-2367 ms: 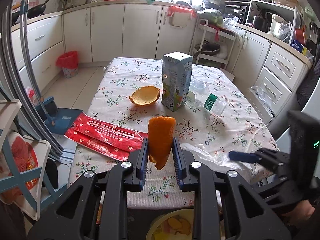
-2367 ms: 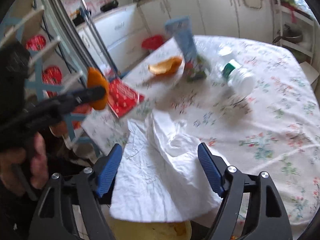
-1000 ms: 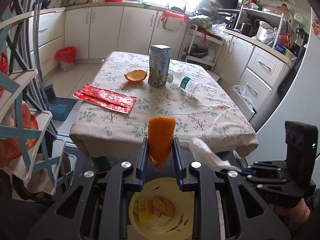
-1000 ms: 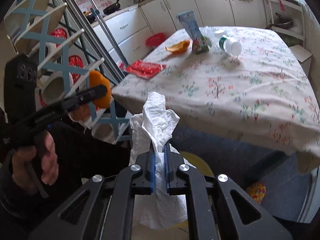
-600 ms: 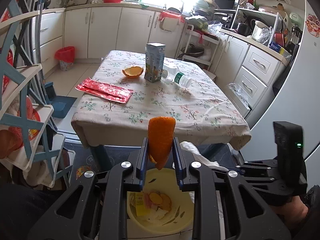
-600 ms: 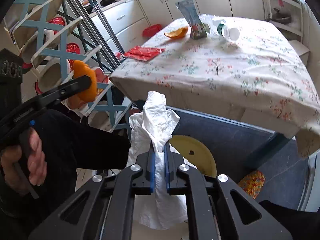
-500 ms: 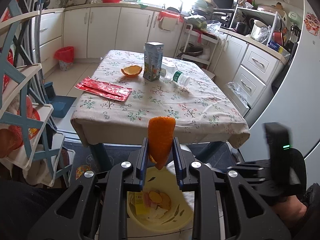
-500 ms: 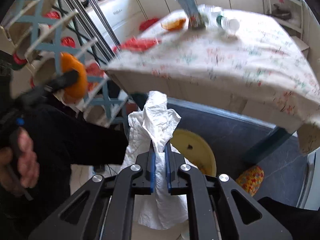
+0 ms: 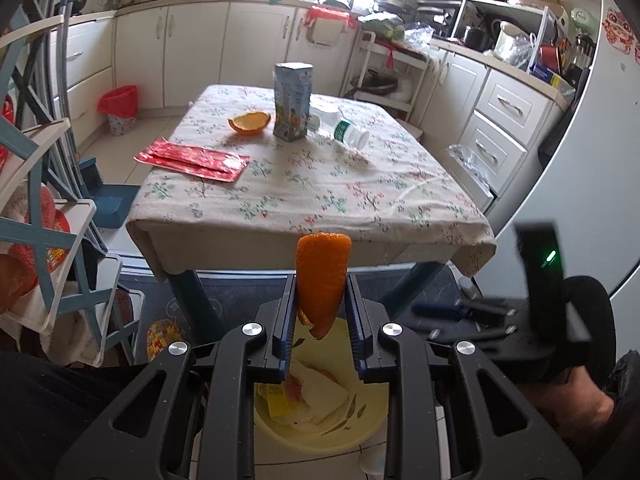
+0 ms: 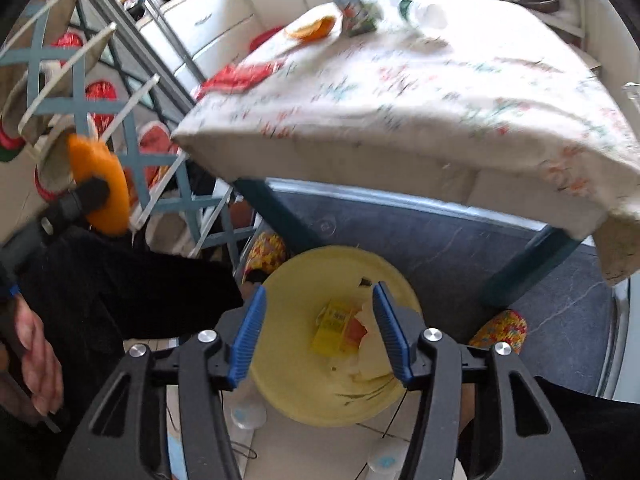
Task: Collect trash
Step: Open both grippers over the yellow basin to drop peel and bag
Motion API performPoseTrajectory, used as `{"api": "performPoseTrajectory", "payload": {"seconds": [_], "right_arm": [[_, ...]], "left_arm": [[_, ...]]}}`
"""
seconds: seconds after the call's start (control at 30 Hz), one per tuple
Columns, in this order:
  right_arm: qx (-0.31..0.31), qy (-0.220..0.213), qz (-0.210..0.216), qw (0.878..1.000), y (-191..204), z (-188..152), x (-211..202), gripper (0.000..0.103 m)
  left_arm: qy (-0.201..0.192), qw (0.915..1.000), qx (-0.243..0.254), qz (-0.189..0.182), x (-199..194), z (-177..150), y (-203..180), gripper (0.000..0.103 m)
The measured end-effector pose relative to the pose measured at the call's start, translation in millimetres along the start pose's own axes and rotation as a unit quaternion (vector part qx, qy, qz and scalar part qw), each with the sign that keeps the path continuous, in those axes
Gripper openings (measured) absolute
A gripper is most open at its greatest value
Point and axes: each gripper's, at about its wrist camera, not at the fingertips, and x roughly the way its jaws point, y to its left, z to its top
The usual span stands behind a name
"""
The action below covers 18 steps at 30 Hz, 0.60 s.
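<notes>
So the yellow bowl [image 10: 304,396] on the floor is the trash spot here, sitting just in front of the near edge of the table [image 9: 320,208]. The right gripper [image 10: 318,334] hangs right over that bowl, and its jaws have just been opening: the blue pads stand apart with nothing between them. The white tissue [image 9: 320,394] lies down in the bowl, below the jaws and clear of them, next to a yellow wrapper [image 10: 334,326] and some other scraps. The left gripper [image 9: 320,322] is clamped on a piece of orange peel [image 9: 322,280], which stands upright between the pads and sticks out well above them, its lower tip hanging over the bowl's near side. From the right wrist view you can see that same peel off to the left of the bowl, with the person's hand [image 10: 38,368] on the handle. Up on the table, well behind the bowl, there's another orange peel [image 9: 249,122], a carton [image 9: 292,102] standing upright, a plastic bottle [image 9: 346,130] lying on its side just beside the carton, and a red packet [image 9: 192,158] near the table's left edge.
</notes>
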Motion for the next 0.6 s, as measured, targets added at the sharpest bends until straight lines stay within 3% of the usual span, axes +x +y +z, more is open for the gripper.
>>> {"api": "performPoseTrajectory", "payload": {"seconds": [0.23,0.53,0.6], "right_arm": [[0.017,-0.085,-0.024,0.996,-6,8,-37,0.06],[0.022,-0.193,-0.033,0.98,-8,13,-81,0.07],[0.016,-0.209,-0.032,0.977,-5,12,-87,0.072]], "left_arm": [[0.038,0.9992,0.014,-0.002,18,-9,-7,0.022],[0.141,0.9896,0.028,-0.01,60,-32,-19,0.022],[0.157,0.9871,0.032,-0.007,66,-37,-22,0.027]]}}
